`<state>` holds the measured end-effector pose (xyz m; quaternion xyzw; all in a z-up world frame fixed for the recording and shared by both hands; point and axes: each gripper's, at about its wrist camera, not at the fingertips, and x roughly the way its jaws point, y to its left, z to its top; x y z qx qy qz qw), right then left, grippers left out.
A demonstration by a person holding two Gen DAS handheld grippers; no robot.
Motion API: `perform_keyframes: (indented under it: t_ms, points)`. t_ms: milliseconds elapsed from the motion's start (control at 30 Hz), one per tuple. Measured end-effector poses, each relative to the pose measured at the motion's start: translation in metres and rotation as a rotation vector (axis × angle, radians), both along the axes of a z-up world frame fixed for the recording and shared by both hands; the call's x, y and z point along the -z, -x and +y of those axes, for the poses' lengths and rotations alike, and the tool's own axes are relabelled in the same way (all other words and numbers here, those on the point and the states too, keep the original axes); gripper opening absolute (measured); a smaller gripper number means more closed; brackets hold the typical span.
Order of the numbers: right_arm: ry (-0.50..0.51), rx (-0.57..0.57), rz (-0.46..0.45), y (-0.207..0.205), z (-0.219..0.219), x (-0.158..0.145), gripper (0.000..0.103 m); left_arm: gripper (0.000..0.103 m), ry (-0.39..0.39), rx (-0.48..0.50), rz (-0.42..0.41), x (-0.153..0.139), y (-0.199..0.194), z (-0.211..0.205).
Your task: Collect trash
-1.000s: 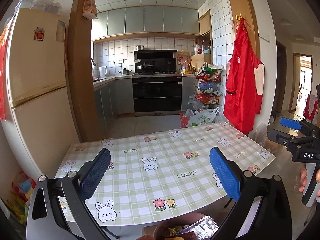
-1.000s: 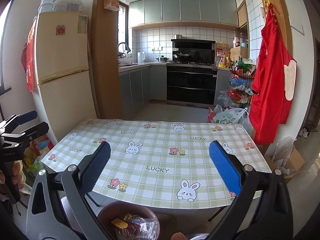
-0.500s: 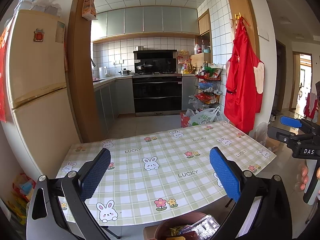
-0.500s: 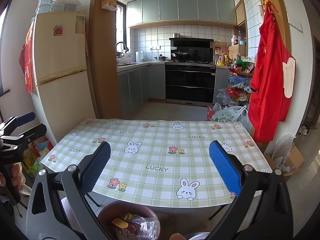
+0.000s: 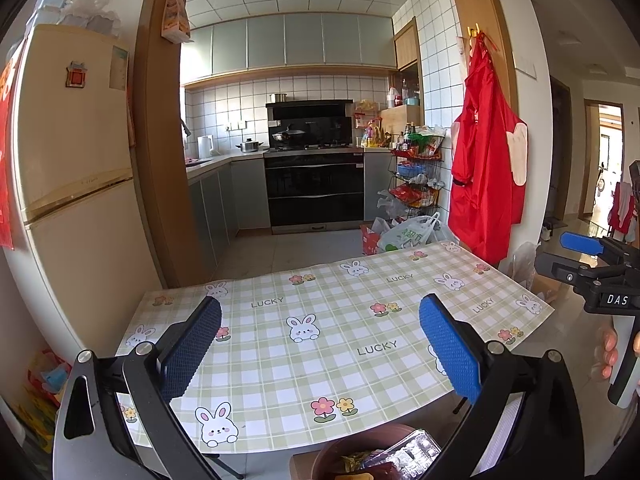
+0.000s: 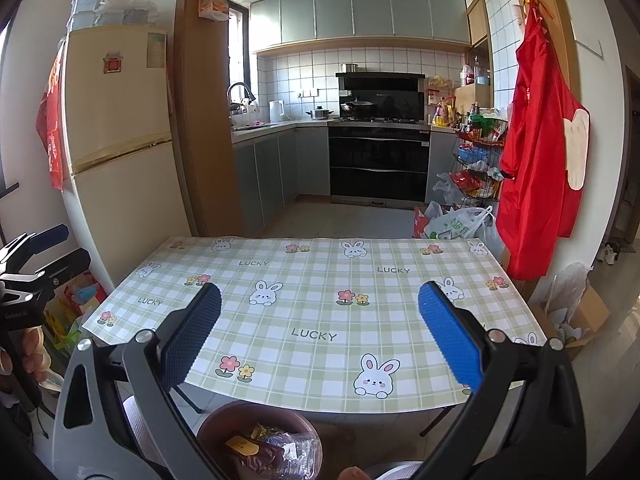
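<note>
Your trash bin (image 6: pixel 208 428): round, brownish-pink, holding crumpled wrappers (image 6: pixel 276 450), below the table (image 6: pixel 320 312) edge. Your left gripper (image 5: pixel 320 350) and right gripper (image 6: pixel 320 336): jaws spread wide, empty.

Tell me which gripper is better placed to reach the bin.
Right, probably: both are open and empty, but more of the bin shows beneath the right gripper than beneath the left gripper.
</note>
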<state>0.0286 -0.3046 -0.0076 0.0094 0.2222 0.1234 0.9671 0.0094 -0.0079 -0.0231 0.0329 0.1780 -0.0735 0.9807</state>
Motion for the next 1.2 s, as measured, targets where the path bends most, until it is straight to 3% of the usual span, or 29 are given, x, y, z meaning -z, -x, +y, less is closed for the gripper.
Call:
perform_keyframes:
  t_ms: [1200]
  points:
    - [-0.008, 0.023, 0.018, -0.0023, -0.0032, 0.0031, 0.098, 0.097, -0.011, 0.008, 0.0, -0.0032, -0.0017, 0.0016]
